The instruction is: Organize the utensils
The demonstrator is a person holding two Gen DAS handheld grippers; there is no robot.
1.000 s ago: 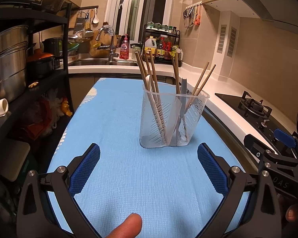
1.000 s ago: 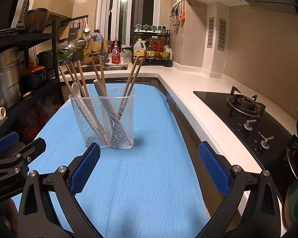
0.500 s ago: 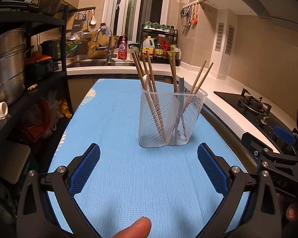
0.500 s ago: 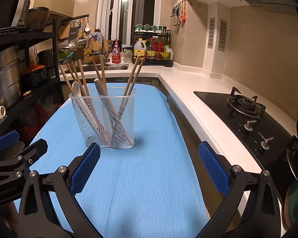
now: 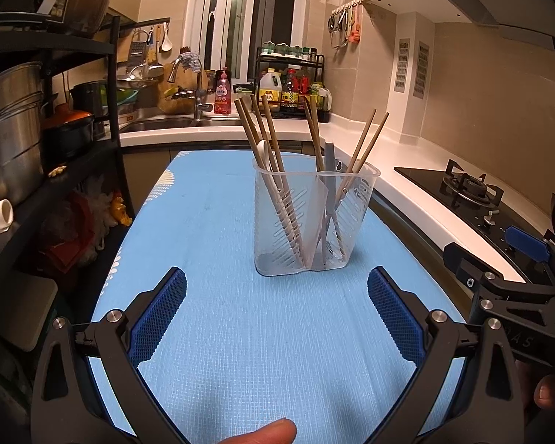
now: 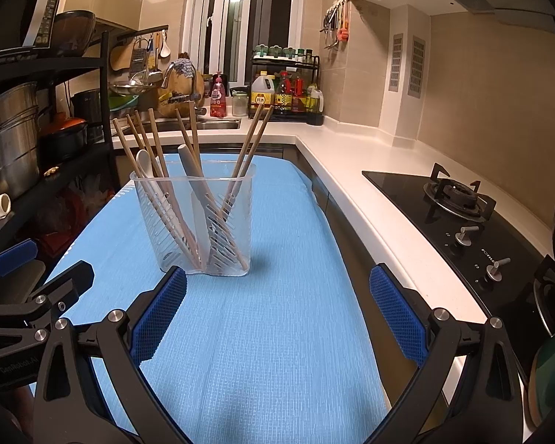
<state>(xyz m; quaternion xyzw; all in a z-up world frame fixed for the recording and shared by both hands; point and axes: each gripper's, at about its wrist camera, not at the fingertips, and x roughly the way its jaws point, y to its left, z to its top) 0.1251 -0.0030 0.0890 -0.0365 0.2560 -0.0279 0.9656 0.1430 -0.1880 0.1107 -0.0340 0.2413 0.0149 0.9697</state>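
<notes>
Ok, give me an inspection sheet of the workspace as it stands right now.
Surface: blue mat, bare apart from the holder.
Job's things: clear slotted utensil holder upright on the mat; wooden chopsticks, a white spoon and a grey utensil stand in its two compartments.
Clutter: nothing seen on the mat.
Grippers: left hand-held gripper and right hand-held gripper both open and empty, short of the holder.
Cables: nothing seen.
Surroundings: gas hob to the right, sink behind, pot rack to the left.
</notes>
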